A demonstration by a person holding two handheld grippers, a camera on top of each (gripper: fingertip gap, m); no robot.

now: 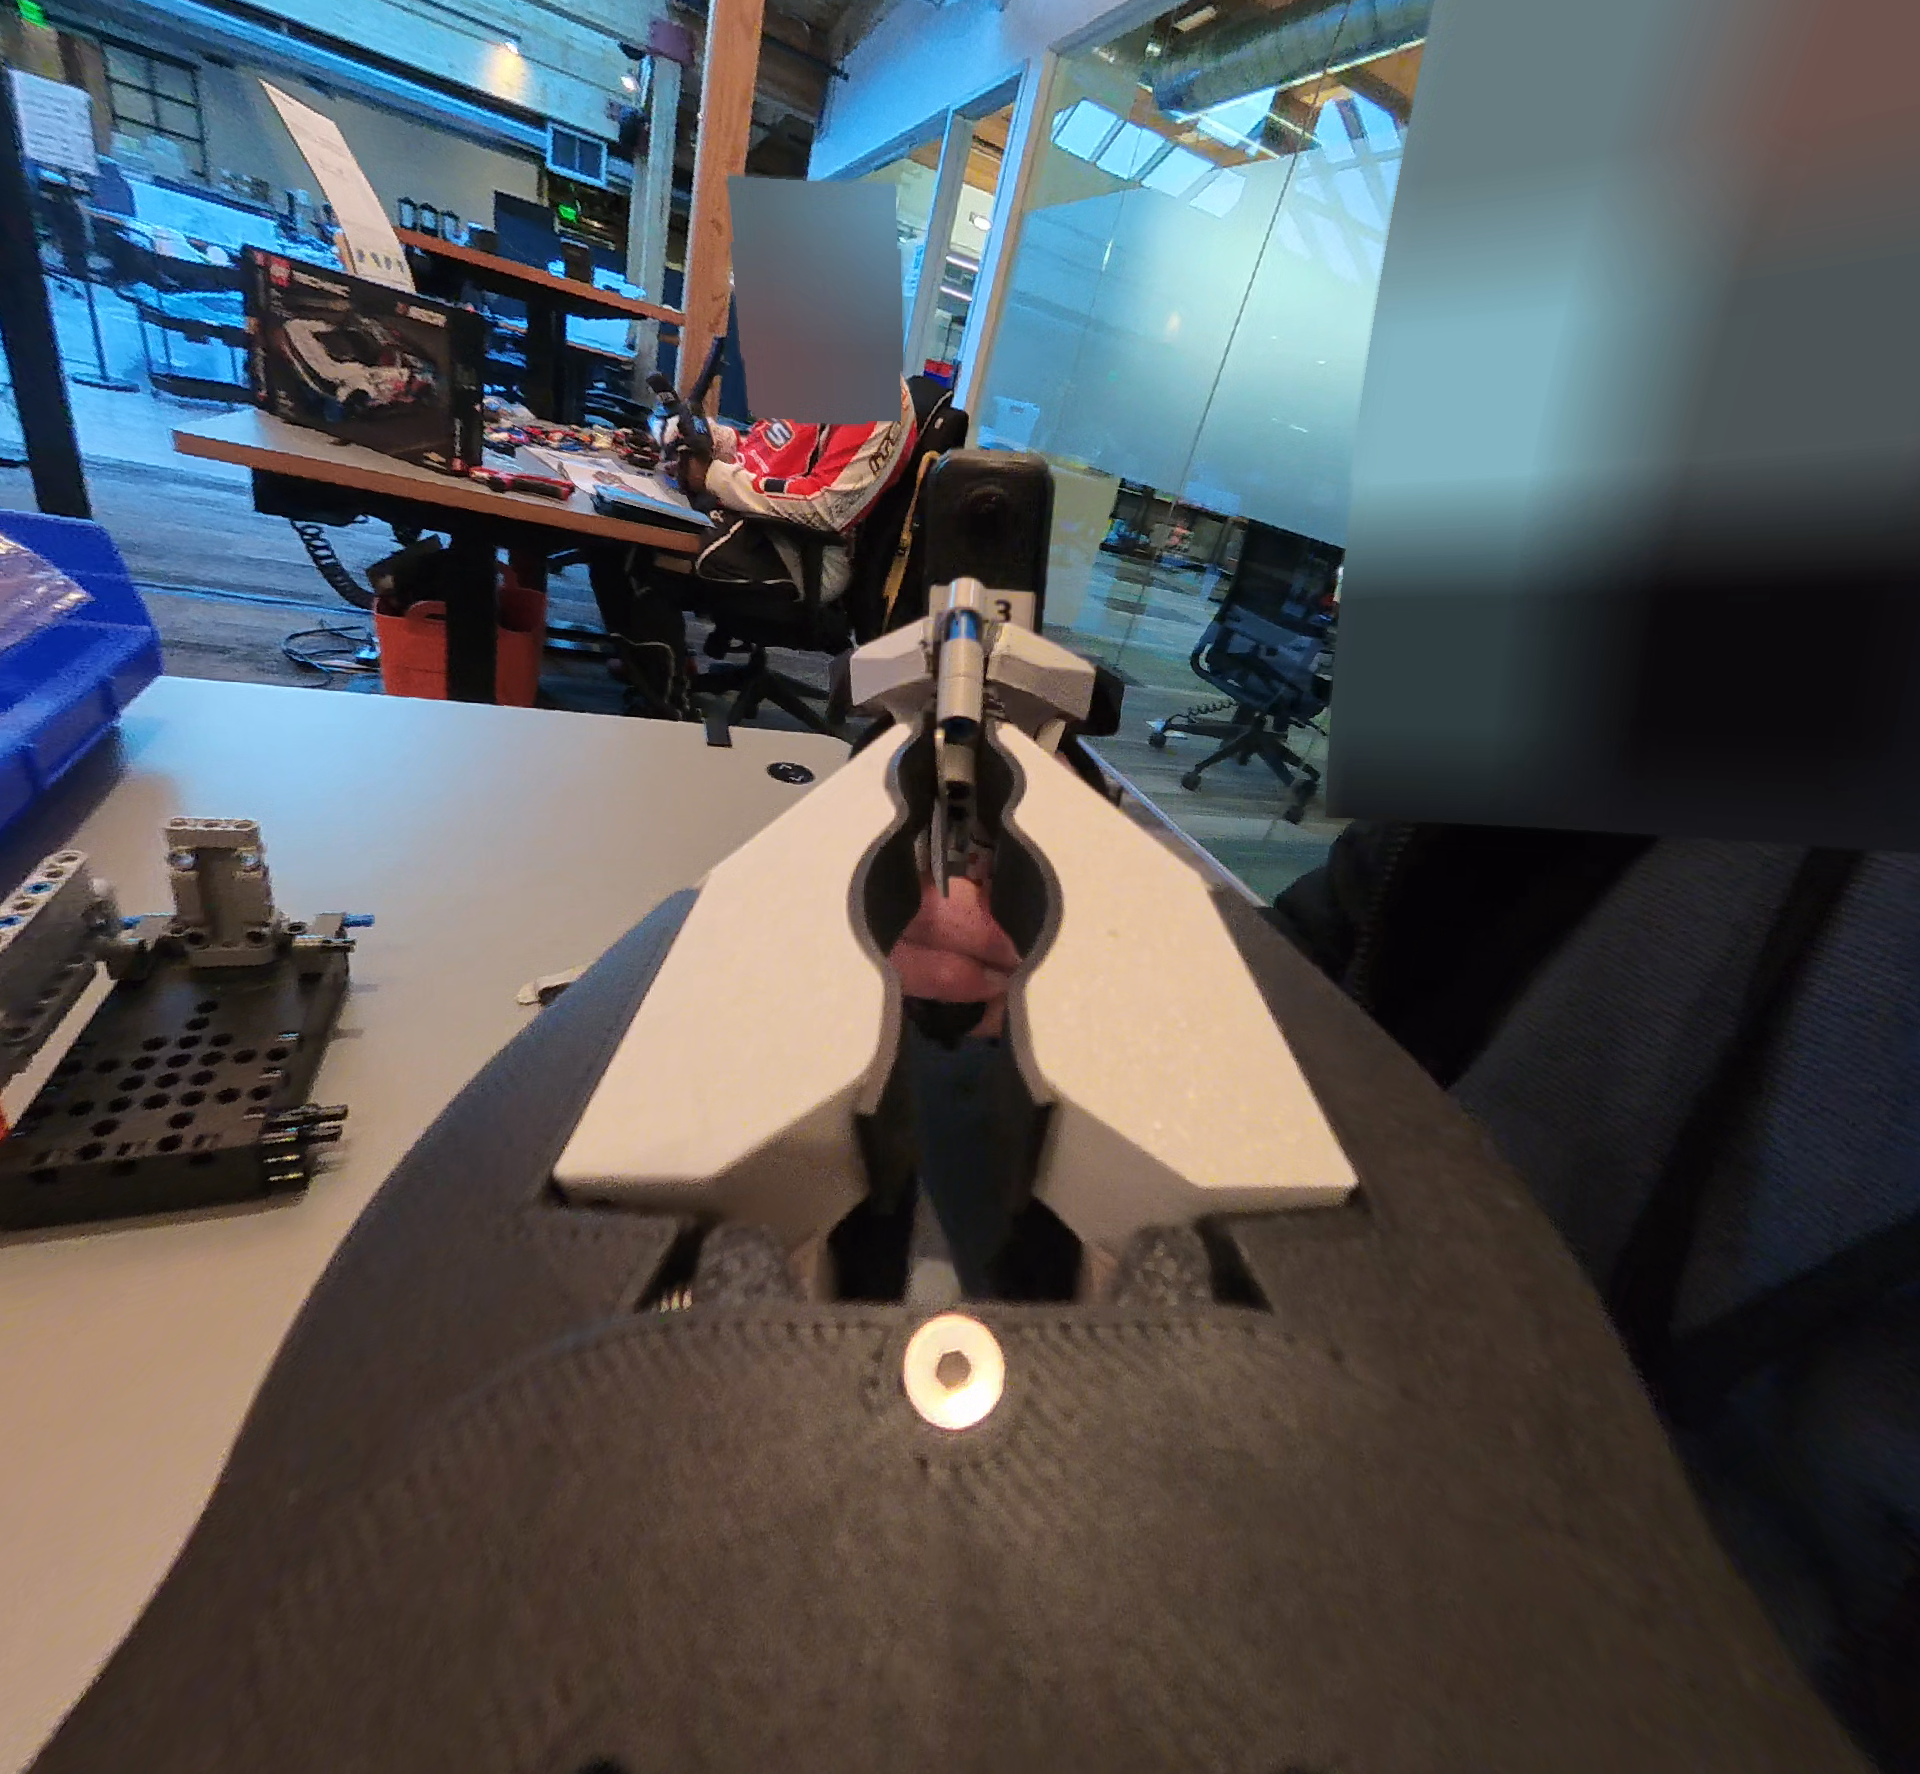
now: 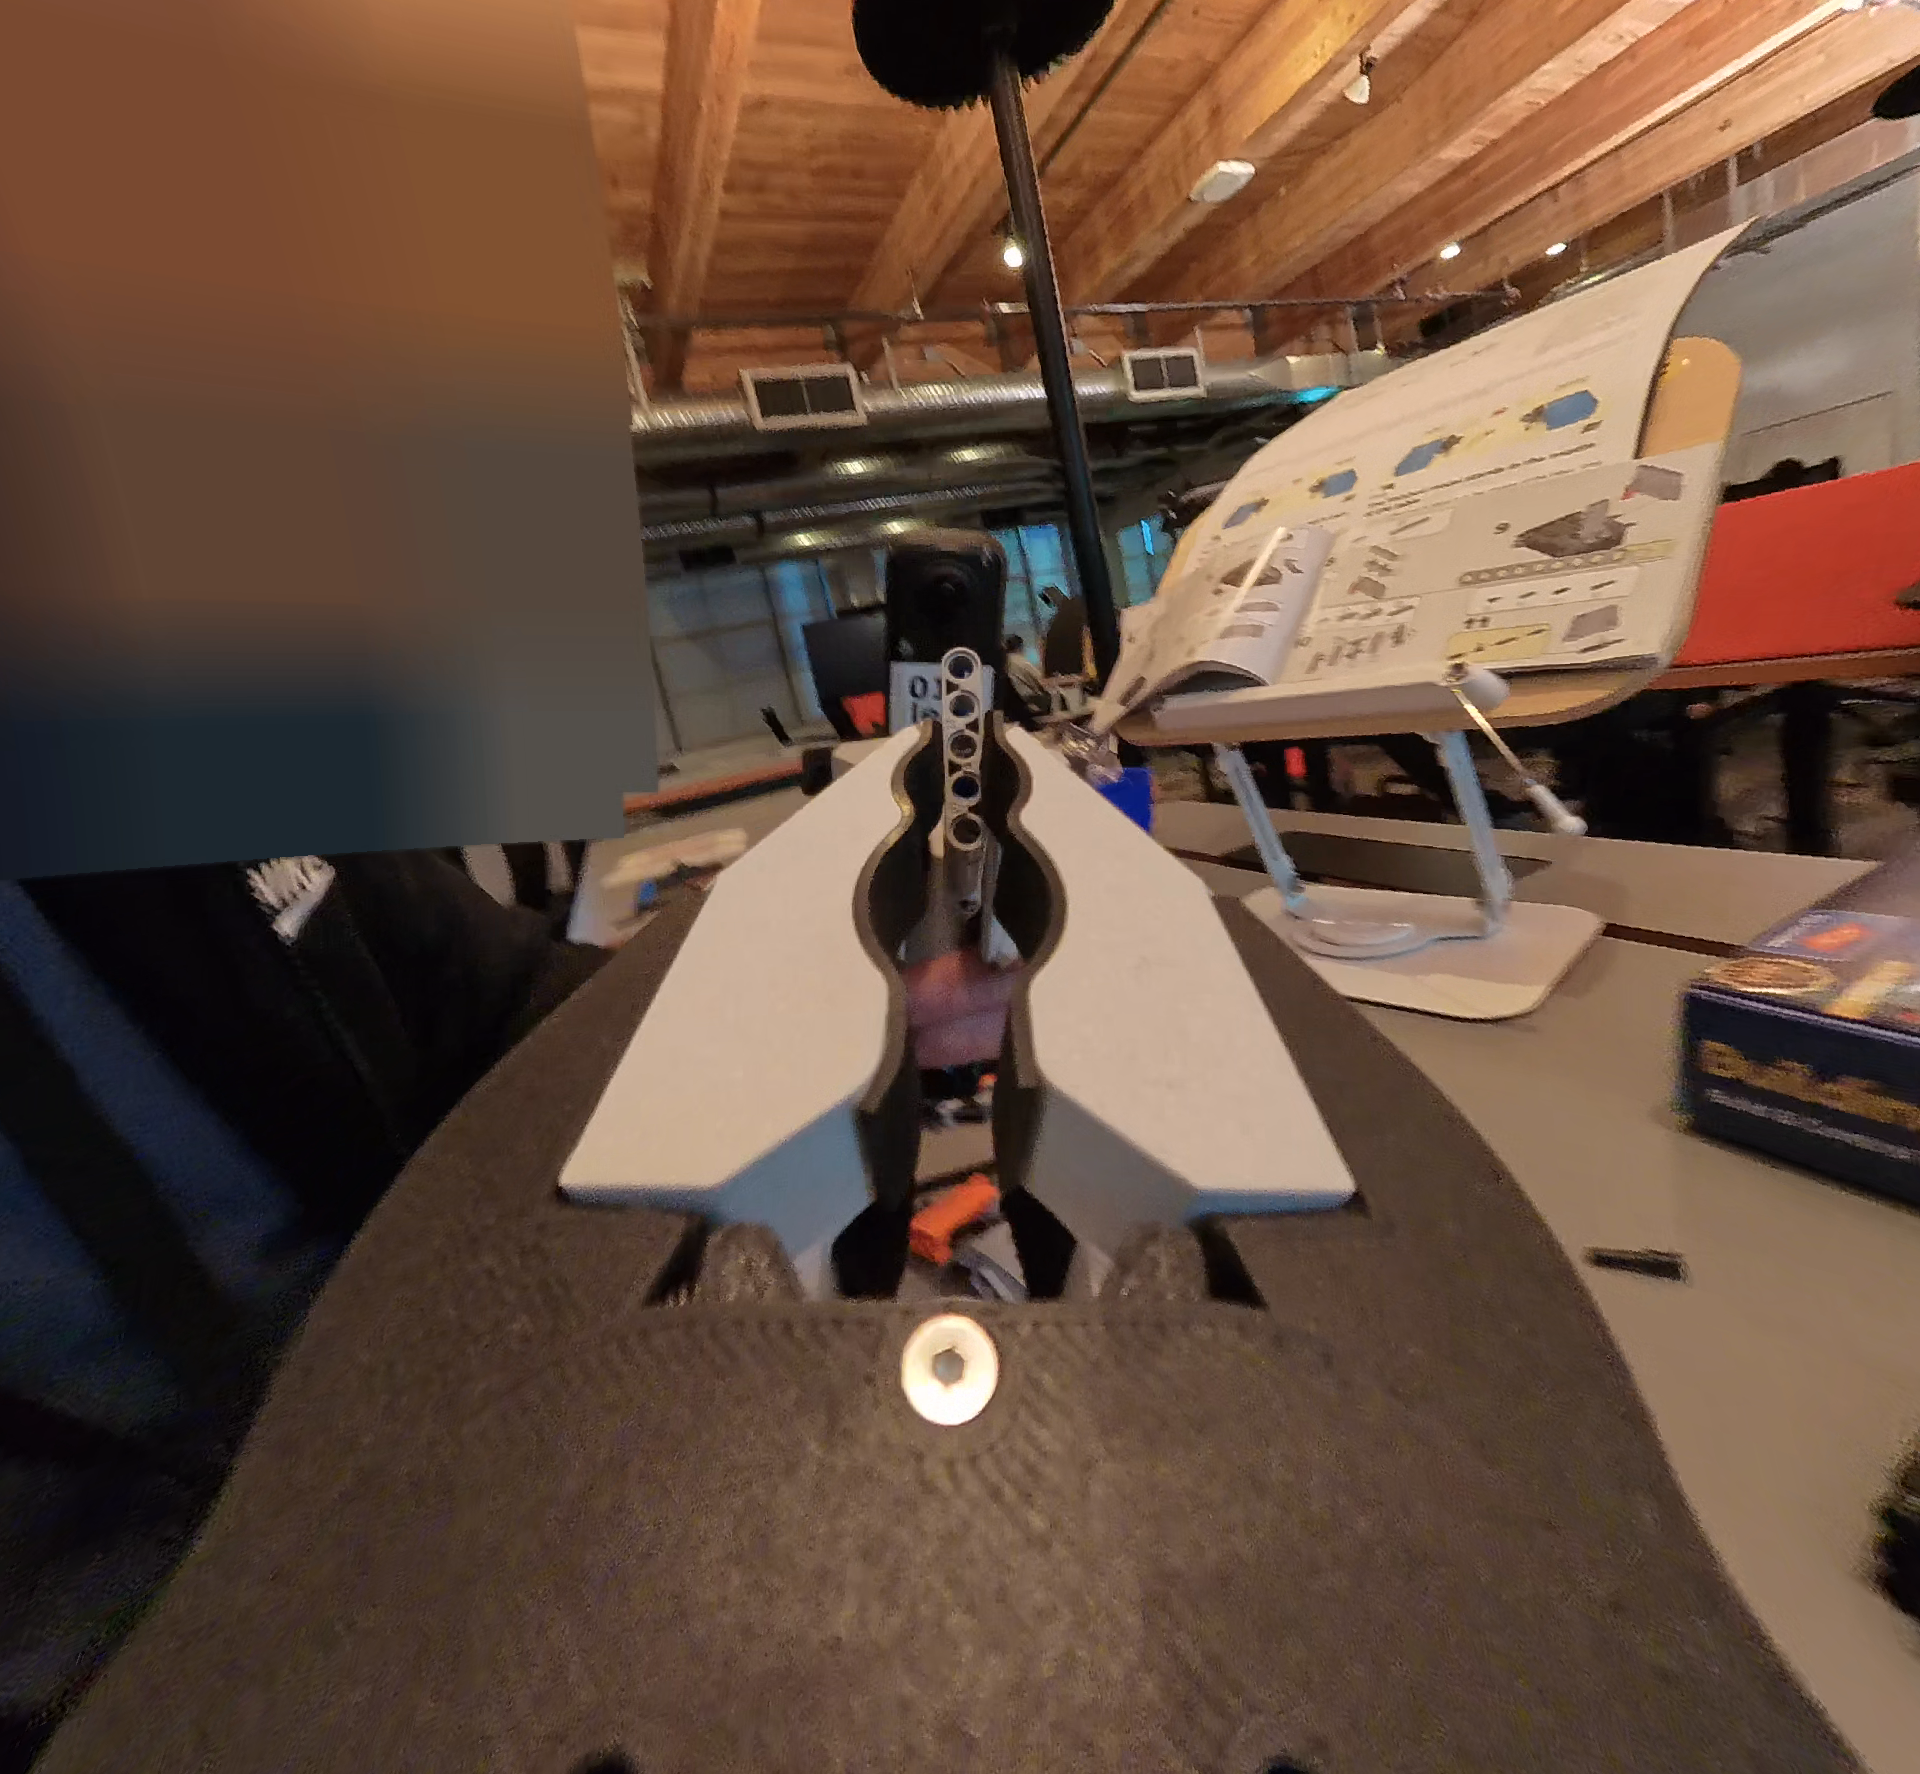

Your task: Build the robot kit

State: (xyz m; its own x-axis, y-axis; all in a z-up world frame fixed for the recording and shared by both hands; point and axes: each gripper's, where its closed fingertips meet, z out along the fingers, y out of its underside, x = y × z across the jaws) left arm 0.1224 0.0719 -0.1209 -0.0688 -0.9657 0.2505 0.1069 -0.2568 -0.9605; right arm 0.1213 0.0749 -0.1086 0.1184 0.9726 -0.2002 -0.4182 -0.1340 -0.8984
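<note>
Both claws are up off the desk (image 1: 499, 851) and pointed at each other, and both are clamped on the same small build. The left claw (image 1: 958, 768) is closed on a grey beam assembly (image 1: 961, 685) with blue pins, which sticks out past its tips; the right claw (image 2: 961, 779) grips the same piece, seen there as a pale beam with a row of round holes. The far claw (image 1: 971, 659) shows in the left wrist view just behind the piece, fingers pinched on it. One piece, then, held in mid-air between two claws. Down near the left edge of the desk sits one black perforated base plate (image 1: 177, 1070) with a grey bracket (image 1: 218, 883) standing on it, partly built, pins poking from its sides. One blue bin (image 1: 62, 623) sits behind it. Towards the desk's far right, one open instruction booklet (image 2: 1455, 529) rests on a stand (image 2: 1434, 935), and one dark box (image 2: 1808, 1049) lies near the right edge.
</note>
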